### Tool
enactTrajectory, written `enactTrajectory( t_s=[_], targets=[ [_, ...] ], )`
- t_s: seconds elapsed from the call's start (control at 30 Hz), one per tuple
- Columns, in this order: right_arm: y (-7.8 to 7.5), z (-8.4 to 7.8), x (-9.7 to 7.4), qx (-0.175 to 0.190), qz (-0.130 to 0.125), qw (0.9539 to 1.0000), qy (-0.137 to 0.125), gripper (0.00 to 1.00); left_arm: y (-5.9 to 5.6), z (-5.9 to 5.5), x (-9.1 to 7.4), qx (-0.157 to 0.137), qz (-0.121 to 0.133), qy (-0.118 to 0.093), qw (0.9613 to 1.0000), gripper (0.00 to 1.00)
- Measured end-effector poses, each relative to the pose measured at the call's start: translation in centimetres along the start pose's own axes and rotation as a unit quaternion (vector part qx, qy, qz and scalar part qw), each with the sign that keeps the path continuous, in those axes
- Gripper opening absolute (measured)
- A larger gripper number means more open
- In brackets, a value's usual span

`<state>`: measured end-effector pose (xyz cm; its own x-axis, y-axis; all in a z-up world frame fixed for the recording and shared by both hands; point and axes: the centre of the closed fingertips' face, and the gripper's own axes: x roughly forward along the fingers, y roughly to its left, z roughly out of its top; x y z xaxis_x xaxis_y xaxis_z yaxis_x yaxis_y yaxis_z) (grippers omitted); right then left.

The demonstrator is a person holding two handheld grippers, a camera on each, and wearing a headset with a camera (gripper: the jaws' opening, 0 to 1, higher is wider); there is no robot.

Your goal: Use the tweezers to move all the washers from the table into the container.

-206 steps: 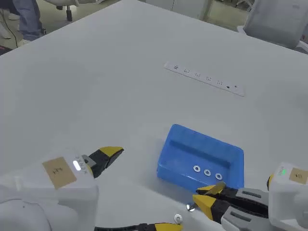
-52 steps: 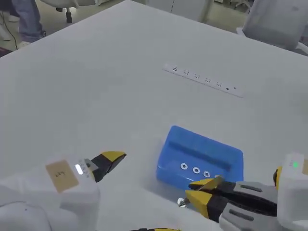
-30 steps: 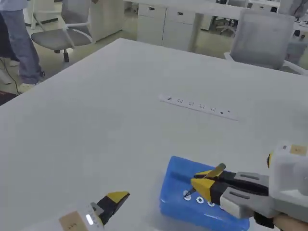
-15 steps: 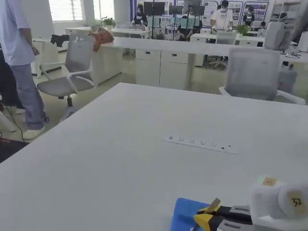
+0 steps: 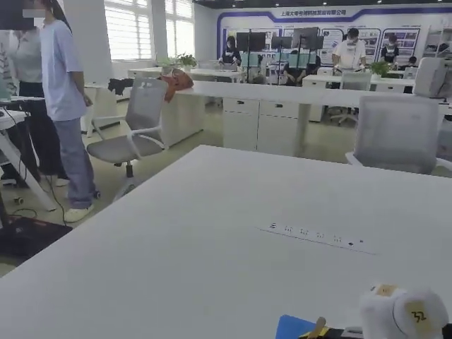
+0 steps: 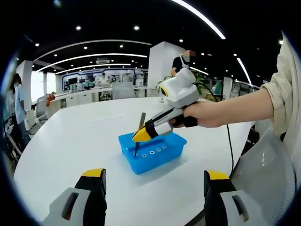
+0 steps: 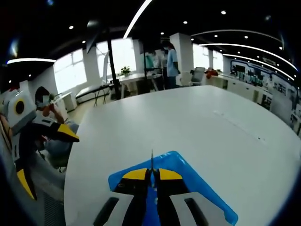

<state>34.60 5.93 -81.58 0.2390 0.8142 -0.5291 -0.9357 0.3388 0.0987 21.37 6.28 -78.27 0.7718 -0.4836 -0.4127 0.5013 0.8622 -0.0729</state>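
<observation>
The blue container (image 6: pixel 153 149) sits on the white table (image 6: pixel 70 141) with several washers (image 6: pixel 153 152) in a row inside it. In the left gripper view, my right gripper (image 6: pixel 141 135), held in a hand, hangs over the container. It is shut on the tweezers (image 6: pixel 139 132), which point down into the container near the washers. The right gripper view looks along that gripper (image 7: pixel 151 175), where the tweezers (image 7: pixel 151 160) stick out over the container (image 7: pixel 197 193). My left gripper (image 6: pixel 154 181) is open and holds nothing, a short way in front of the container.
A white power strip (image 5: pixel 316 236) lies on the table (image 5: pixel 176 233) beyond the container's corner (image 5: pixel 291 328). Office chairs (image 5: pixel 134 134), desks and a standing person (image 5: pixel 63 106) are past the table's far edge. The left gripper (image 7: pixel 44 134) shows at the left of the right gripper view.
The head camera has tilted up from the table to the room. Before that, my right gripper moved with the tweezers from the table in front of the container to above it.
</observation>
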Motion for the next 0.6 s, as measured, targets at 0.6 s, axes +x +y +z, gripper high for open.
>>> enactTrajectory(
  t_s=[0.6],
  targets=[
    [0.3,-0.38,0.61,-0.037,0.008,0.9991,0.018,0.04,-0.58,0.82,-0.3,-0.024,-0.021,-0.015,0.9994,0.85]
  ],
)
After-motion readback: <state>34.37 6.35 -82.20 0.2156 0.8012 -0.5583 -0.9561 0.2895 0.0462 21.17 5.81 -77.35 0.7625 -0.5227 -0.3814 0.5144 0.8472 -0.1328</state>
